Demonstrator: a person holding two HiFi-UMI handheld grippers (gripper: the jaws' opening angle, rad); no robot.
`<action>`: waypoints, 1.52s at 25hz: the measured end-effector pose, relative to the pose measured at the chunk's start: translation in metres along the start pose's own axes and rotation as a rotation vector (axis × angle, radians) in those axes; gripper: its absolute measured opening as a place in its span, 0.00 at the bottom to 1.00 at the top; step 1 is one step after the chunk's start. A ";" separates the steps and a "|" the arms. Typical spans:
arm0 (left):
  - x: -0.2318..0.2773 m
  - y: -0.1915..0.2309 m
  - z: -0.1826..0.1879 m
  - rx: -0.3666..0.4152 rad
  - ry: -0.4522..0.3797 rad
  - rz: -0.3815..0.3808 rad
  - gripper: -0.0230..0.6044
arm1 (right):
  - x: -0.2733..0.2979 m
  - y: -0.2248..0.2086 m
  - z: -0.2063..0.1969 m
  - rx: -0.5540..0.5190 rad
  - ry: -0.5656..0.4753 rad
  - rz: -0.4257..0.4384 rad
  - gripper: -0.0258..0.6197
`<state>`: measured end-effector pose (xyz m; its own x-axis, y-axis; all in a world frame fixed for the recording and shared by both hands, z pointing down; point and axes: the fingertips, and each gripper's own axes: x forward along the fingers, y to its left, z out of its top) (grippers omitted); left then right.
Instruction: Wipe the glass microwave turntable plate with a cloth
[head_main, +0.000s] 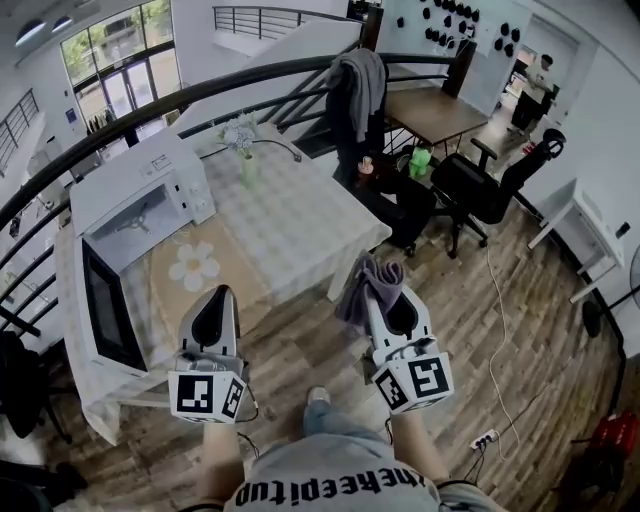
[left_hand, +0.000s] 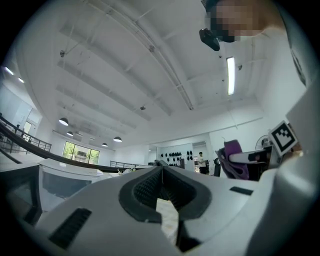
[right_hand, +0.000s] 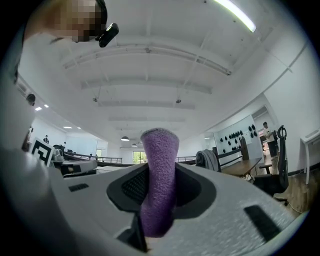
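Note:
A white microwave (head_main: 140, 180) stands on the table's left side with its door (head_main: 105, 305) swung open. In its cavity I see a pale floor where the glass turntable plate (head_main: 135, 222) lies, faint and hard to make out. My left gripper (head_main: 217, 305) hovers over the table's near edge, right of the door, shut with nothing in it (left_hand: 161, 170). Off the table's near right corner, my right gripper (head_main: 385, 300) is shut on a purple cloth (head_main: 365, 285). The cloth (right_hand: 159, 150) sticks up between its jaws. Both gripper views point at the ceiling.
A checked tablecloth (head_main: 300, 220) covers the table, with a flower-shaped mat (head_main: 195, 265) and a small vase of flowers (head_main: 240, 140) on it. Behind are a chair with a grey jacket (head_main: 358, 90), a black office chair (head_main: 490, 185) and a curved railing (head_main: 200, 90).

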<state>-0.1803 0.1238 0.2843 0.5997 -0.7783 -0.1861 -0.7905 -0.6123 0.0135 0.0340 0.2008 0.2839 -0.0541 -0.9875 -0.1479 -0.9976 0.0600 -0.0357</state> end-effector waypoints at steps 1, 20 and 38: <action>0.008 0.001 -0.001 0.000 -0.002 0.003 0.05 | 0.008 -0.005 0.000 -0.002 -0.001 0.004 0.22; 0.115 -0.006 -0.019 0.043 -0.004 0.067 0.05 | 0.096 -0.089 -0.019 0.034 -0.003 0.077 0.22; 0.207 0.032 -0.046 0.045 0.022 0.020 0.05 | 0.188 -0.117 -0.043 0.060 0.010 0.045 0.22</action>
<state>-0.0754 -0.0630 0.2910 0.5855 -0.7938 -0.1645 -0.8071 -0.5898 -0.0271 0.1390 0.0019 0.3025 -0.0996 -0.9850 -0.1407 -0.9897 0.1126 -0.0880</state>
